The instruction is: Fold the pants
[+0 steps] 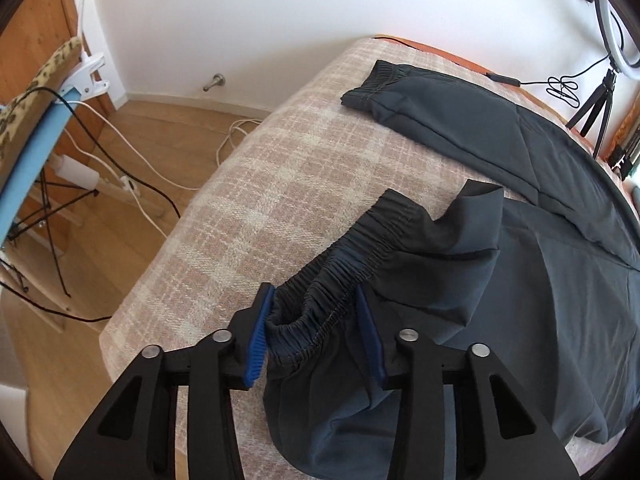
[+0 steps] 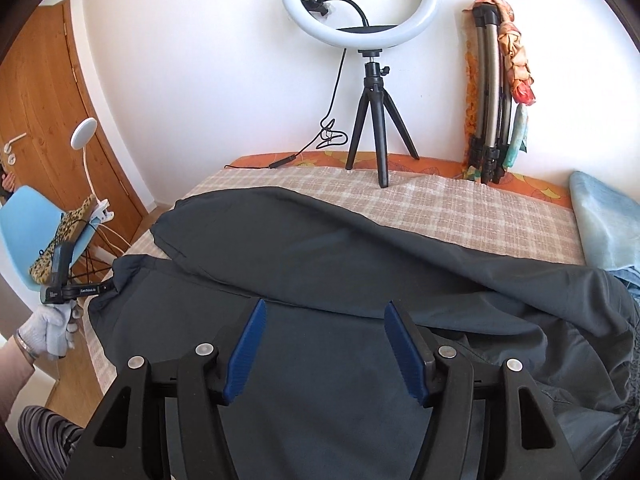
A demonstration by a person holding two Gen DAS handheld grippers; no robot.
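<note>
Left wrist view: the left claw (image 1: pixel 316 328) stands spread, a bunched cuff (image 1: pixel 320 304) of the pants (image 1: pixel 560 280) between its pads, not pinched. The right claw (image 2: pixel 324 346) hangs spread above the pants lying across the bed (image 1: pixel 248 200).

Dark grey pants (image 2: pixel 360 248) lie spread on the plaid bed, one elastic cuff (image 1: pixel 340 280) lifted.

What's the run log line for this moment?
task: fold pants | left gripper: open around cuff | right gripper: open above pants | far leg: flat on bed
</note>
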